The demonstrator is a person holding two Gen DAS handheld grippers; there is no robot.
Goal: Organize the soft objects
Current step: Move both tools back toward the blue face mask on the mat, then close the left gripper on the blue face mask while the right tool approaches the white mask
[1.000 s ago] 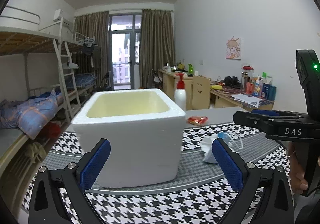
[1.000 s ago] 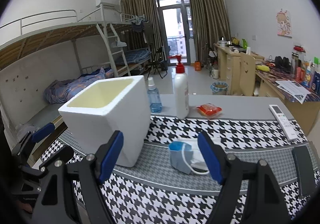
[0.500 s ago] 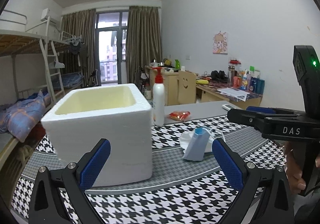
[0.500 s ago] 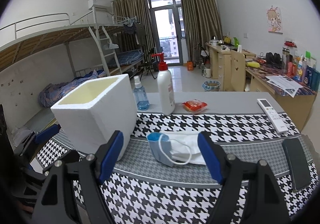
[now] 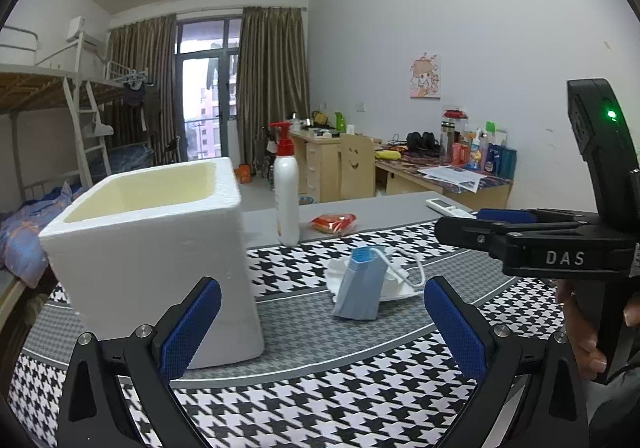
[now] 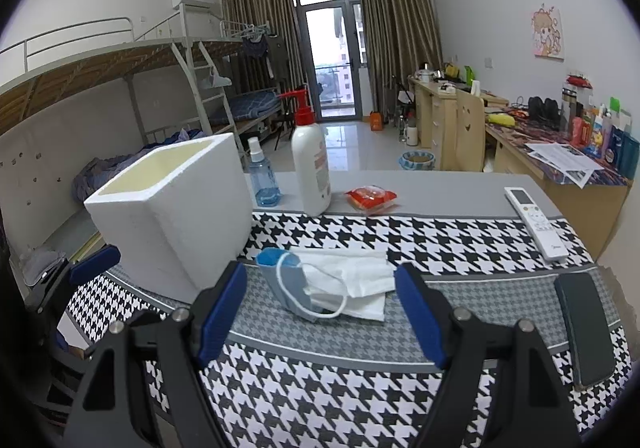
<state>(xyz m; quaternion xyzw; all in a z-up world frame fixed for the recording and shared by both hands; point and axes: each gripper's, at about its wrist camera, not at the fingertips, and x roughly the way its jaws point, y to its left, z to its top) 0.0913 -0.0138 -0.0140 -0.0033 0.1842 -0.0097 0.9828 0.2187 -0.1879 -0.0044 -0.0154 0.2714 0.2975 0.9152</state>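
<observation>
Both grippers are closing in on the crumpled blue-and-white face masks (image 6: pixel 336 284), lying on the houndstooth tablecloth (image 6: pixel 400 400) beside the white foam box (image 6: pixel 172 208); right gripper (image 6: pixel 322 312) and left gripper (image 5: pixel 320 328), fingers spread and empty, are now framing them, so a pickup looks imminent.

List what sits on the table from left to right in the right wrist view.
Foam box → blue spray bottle → white pump bottle → red snack packet → remote control → black phone. The face masks lie nearer, overlapping the middle span.
</observation>
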